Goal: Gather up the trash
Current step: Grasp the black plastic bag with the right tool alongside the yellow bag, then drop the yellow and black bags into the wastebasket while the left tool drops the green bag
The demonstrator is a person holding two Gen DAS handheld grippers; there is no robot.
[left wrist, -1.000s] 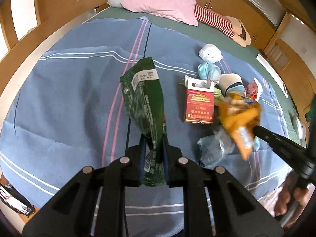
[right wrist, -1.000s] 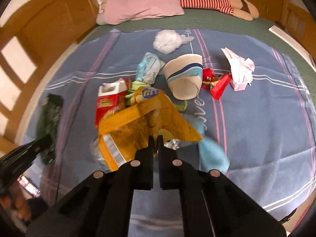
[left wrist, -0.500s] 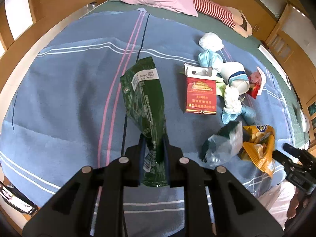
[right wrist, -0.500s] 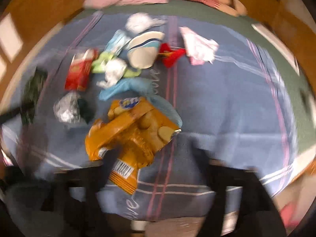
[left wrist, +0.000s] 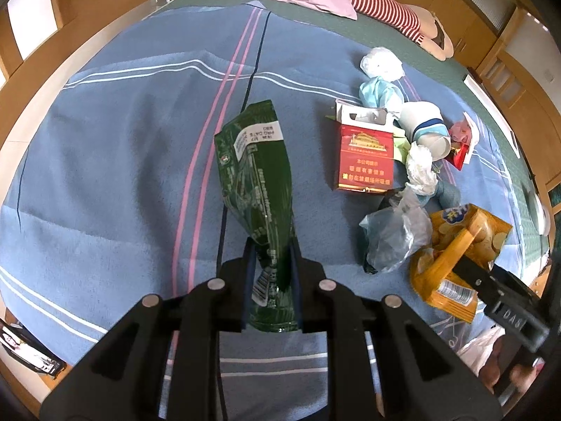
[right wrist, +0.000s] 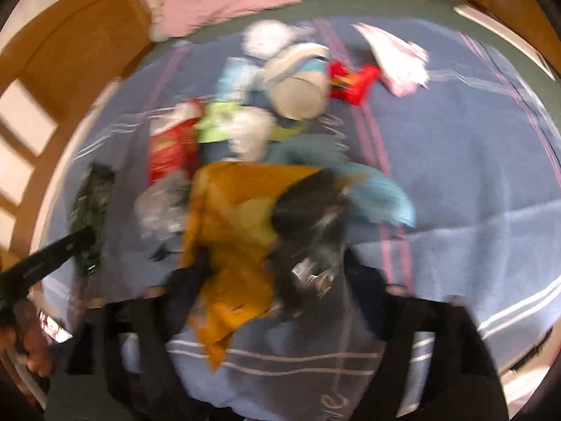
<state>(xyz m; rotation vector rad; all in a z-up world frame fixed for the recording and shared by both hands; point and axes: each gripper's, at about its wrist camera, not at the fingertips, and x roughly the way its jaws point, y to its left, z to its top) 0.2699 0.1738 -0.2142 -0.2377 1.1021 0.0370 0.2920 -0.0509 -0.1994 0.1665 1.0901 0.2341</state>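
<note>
Green crinkled foil wrapper stays pinched in the left hand-held gripper; the right hand-held gripper, jaws just closing, straddles the orange chip bag, needing a firm pinch next.

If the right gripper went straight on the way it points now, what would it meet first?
Most likely the orange snack bag, which lies between the fingers of the right gripper; the blurred picture leaves depth uncertain.
</note>
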